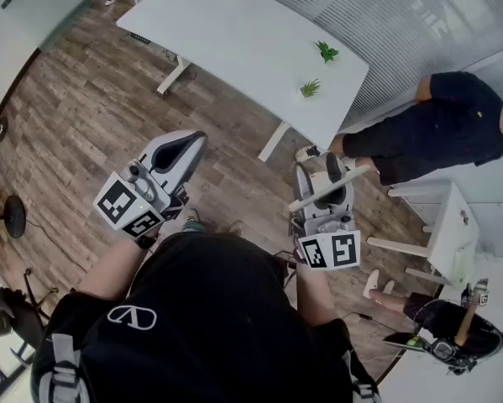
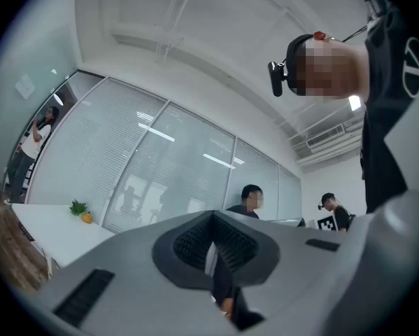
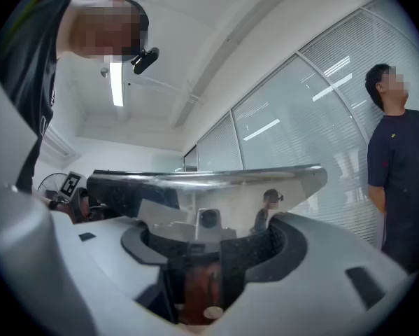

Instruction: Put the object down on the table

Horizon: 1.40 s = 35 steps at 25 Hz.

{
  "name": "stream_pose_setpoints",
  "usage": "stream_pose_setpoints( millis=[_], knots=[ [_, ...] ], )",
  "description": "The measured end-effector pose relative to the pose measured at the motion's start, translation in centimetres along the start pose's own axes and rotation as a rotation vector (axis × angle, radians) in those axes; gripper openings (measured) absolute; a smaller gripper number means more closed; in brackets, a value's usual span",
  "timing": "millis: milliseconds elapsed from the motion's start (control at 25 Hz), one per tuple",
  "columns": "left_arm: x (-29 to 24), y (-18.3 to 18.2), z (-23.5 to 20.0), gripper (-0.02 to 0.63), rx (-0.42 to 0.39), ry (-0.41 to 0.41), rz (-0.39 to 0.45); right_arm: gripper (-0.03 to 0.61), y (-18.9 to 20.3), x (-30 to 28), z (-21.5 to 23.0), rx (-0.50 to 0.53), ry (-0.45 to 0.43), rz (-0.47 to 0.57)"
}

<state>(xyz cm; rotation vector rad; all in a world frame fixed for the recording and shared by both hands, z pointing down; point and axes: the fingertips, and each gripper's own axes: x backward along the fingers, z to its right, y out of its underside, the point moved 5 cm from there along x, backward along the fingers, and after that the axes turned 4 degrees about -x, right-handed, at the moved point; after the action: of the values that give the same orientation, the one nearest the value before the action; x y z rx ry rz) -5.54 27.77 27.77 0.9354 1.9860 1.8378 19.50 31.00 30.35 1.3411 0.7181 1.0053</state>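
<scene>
At the bottom of the head view, the person in the black top (image 1: 209, 309) is holding both grippers out in front of the body, above the wooden floor (image 1: 75, 107). The left gripper (image 1: 196, 138), at centre left, is keeping its jaws pressed together with nothing between them; its own view shows the ribbed pads (image 2: 230, 240) meeting.

The right gripper (image 1: 322, 168), at centre right, is clamping the shiny metal object (image 1: 352, 176) between jaws that are standing wide apart. From above, the object is showing as a thin pale bar lying across the jaw tips and sticking out on both sides, more towards the right. In the right gripper view it (image 3: 209, 187) is filling the middle of the frame: a wide, mirror-bright piece with a flat upper rim and a narrowing lower part. It is reflecting the gripper's camera and the room. It may be a plate or a shallow dish seen edge on, though the views are not settling this. It is hanging in the air, well clear of the table.

Further off, the white table (image 1: 234, 40) is crossing the upper middle, carrying two small green plants (image 1: 327, 52). A person in dark clothes (image 1: 453, 116) is standing at the upper right.
</scene>
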Motion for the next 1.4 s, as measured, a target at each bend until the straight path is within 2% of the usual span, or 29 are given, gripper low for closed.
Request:
stream_pose_setpoints(
  millis=[200, 360, 440, 560, 720, 800, 880, 1040, 1200, 1320, 1400],
  knots=[
    [-0.2, -0.1, 0.3, 0.005, -0.027, -0.012, 0.007, 0.287, -0.2, 0.1, -0.2, 0.035, -0.008, 0.009],
    [-0.5, -0.9, 0.8, 0.005, -0.195, -0.061, 0.025, 0.287, -0.3, 0.0, 0.2, 0.071, 0.013, 0.016],
    [-0.8, -1.0, 1.2, 0.005, -0.230, -0.056, 0.036, 0.287, 0.0, -0.1, 0.4, 0.069, 0.019, 0.011],
    [-0.6, 0.5, 1.0, 0.005, -0.257, -0.054, -0.011, 0.287, 0.3, -0.2, 0.7, 0.073, 0.029, 0.012],
    [-1.0, 0.5, 1.3, 0.005, -0.256, -0.046, 0.018, 0.287, 0.8, -0.5, 0.5, 0.099, 0.032, 0.013],
    [-0.4, 1.9, 0.9, 0.005, -0.277, -0.048, -0.039, 0.287, 1.1, -0.8, 0.4, 0.096, 0.027, 0.021],
    [-0.5, 2.4, 0.7, 0.005, -0.291, -0.042, -0.048, 0.290, 1.2, -1.2, 0.4, 0.096, 0.038, 0.034],
    [-1.9, 1.6, 0.0, 0.005, -0.269, -0.027, 0.031, 0.290, 1.5, -2.7, 0.3, 0.091, 0.064, 0.035],
    [-1.9, 1.6, -1.3, 0.005, -0.252, 0.003, 0.051, 0.290, 1.8, -4.5, -1.2, 0.125, 0.061, 0.034],
    [-0.8, 3.2, -3.5, 0.005, -0.233, 0.034, -0.023, 0.290, 2.5, -6.2, -2.6, 0.144, 0.060, 0.030],
    [-0.8, 3.1, -4.8, 0.005, -0.230, 0.039, -0.010, 0.290, 2.9, -7.3, -3.4, 0.155, 0.062, 0.026]
  ],
)
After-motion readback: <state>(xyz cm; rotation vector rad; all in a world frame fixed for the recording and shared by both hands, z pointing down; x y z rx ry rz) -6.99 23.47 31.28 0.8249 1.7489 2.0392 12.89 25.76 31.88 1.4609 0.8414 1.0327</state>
